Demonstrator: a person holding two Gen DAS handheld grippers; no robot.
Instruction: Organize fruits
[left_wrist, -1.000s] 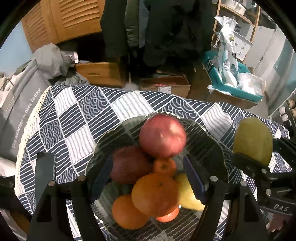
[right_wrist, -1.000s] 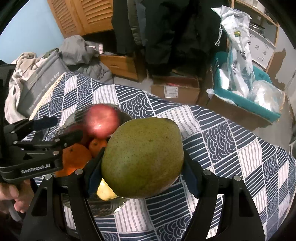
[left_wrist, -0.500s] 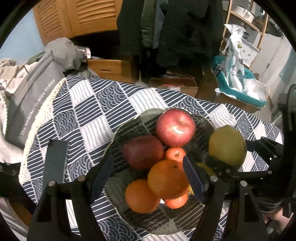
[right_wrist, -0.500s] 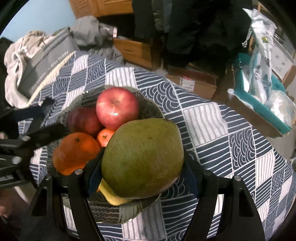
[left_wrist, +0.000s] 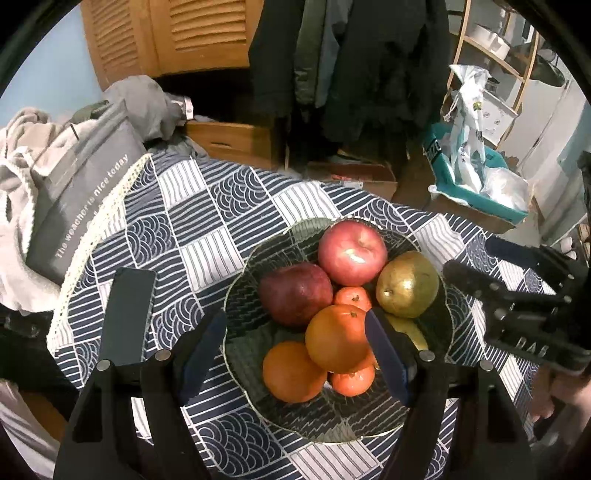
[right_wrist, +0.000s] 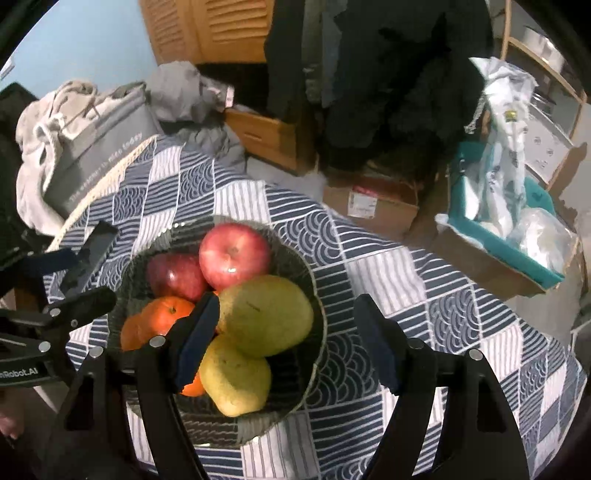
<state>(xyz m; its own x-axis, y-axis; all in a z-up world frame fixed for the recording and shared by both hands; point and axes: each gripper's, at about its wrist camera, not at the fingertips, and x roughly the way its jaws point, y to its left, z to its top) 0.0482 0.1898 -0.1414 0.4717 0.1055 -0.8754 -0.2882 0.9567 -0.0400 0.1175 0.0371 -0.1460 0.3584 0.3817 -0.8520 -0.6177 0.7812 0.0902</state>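
Observation:
A dark glass bowl (left_wrist: 243, 354) (right_wrist: 317, 332) sits on the blue and white patterned tablecloth. It holds a pink-red apple (left_wrist: 352, 248) (right_wrist: 234, 255), a dark red apple (left_wrist: 294, 293) (right_wrist: 175, 275), several oranges (left_wrist: 338, 338) and a yellow pear (right_wrist: 236, 376). A green mango (left_wrist: 407, 284) (right_wrist: 266, 315) rests on the pile at the bowl's right side. My right gripper (right_wrist: 284, 341) is open and empty, just above and behind the mango. My left gripper (left_wrist: 295, 350) is open and empty above the bowl's near side.
A grey tote bag (left_wrist: 77, 195) and clothes lie past the table's left edge. Cardboard boxes (right_wrist: 373, 205) and a teal bin with plastic bags (right_wrist: 506, 206) stand on the floor beyond the table. Wooden cabinets and hanging dark coats stand behind.
My right gripper opened and let go of the green mango, which now rests in the bowl. Both grippers have pulled back and up from the bowl.

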